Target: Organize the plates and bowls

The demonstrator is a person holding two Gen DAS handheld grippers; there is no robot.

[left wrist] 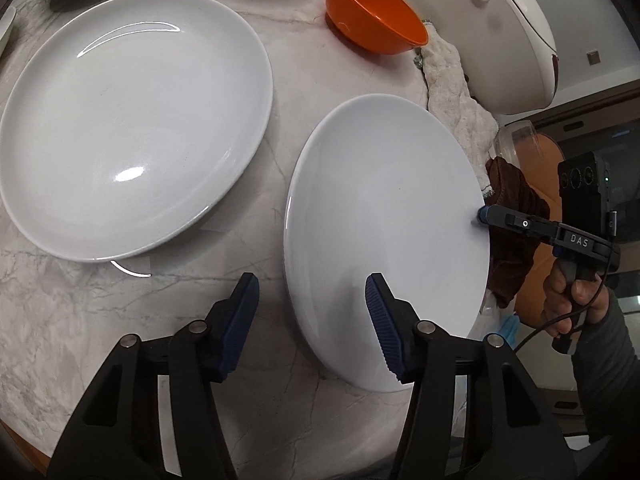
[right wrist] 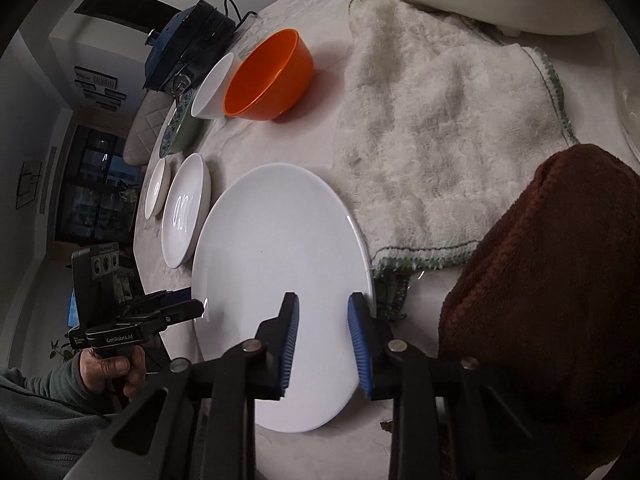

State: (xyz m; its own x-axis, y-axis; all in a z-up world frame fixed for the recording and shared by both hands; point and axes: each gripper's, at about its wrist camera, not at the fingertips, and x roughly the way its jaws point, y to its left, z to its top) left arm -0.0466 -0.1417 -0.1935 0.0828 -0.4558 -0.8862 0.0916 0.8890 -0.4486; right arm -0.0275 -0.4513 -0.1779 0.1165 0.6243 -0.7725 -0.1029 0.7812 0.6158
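A white plate [left wrist: 384, 240] lies on the marble table, also in the right wrist view [right wrist: 276, 264]. My right gripper [right wrist: 323, 344] is open, its jaws straddling the plate's near rim; its tip [left wrist: 482, 215] shows at the plate's right edge. My left gripper [left wrist: 312, 320] is open at the plate's left rim, one finger over the plate, and shows in the right wrist view [right wrist: 188, 308]. A larger white plate [left wrist: 132, 132] lies to the left. An orange bowl [left wrist: 372, 12] stands behind.
A white towel [right wrist: 440, 152] and a brown cloth [right wrist: 552, 300] lie right of the plate. A white rice cooker [left wrist: 488, 28] stands at the back. A white bowl [right wrist: 212, 84], a green patterned bowl [right wrist: 180, 128] and small white plates [right wrist: 186, 208] line the far side.
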